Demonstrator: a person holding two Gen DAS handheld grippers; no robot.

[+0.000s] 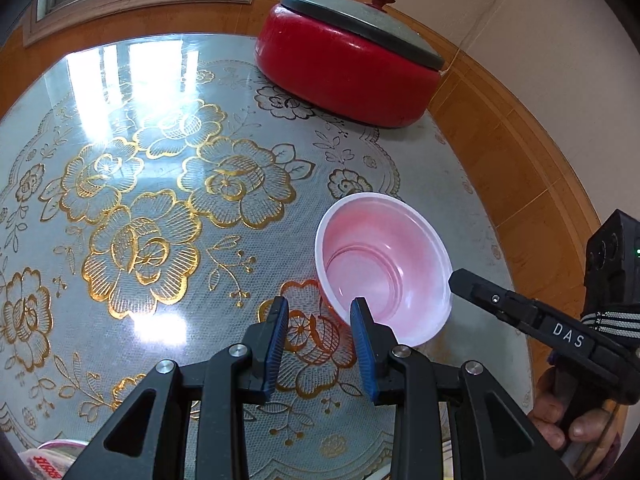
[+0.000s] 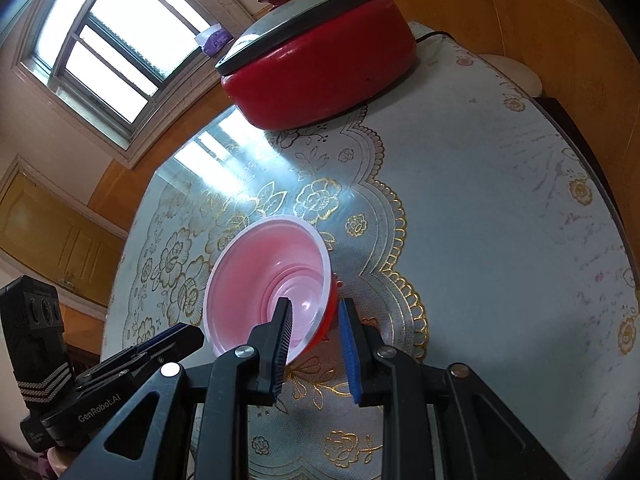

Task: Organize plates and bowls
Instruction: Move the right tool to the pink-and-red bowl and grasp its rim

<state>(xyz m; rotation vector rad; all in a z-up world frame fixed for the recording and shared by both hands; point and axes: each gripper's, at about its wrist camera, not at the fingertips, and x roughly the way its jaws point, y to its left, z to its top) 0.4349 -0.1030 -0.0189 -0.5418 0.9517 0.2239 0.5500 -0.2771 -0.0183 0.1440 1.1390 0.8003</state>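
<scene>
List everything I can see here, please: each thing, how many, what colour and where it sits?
bowl: one, pink inside, red outside, on the table near its edge, in front of both claws.
cooking pot: one, red with a grey lid and red knob, at the far side of the table.
table: one, pale cover with gold flowers, under everything.
window: one, bright, in the wall behind the table.
left claw: one, black with blue pads, open, beside the bowl's rim.
right claw: one, black with blue pads, open, fingers either side of the bowl's wall.
</scene>
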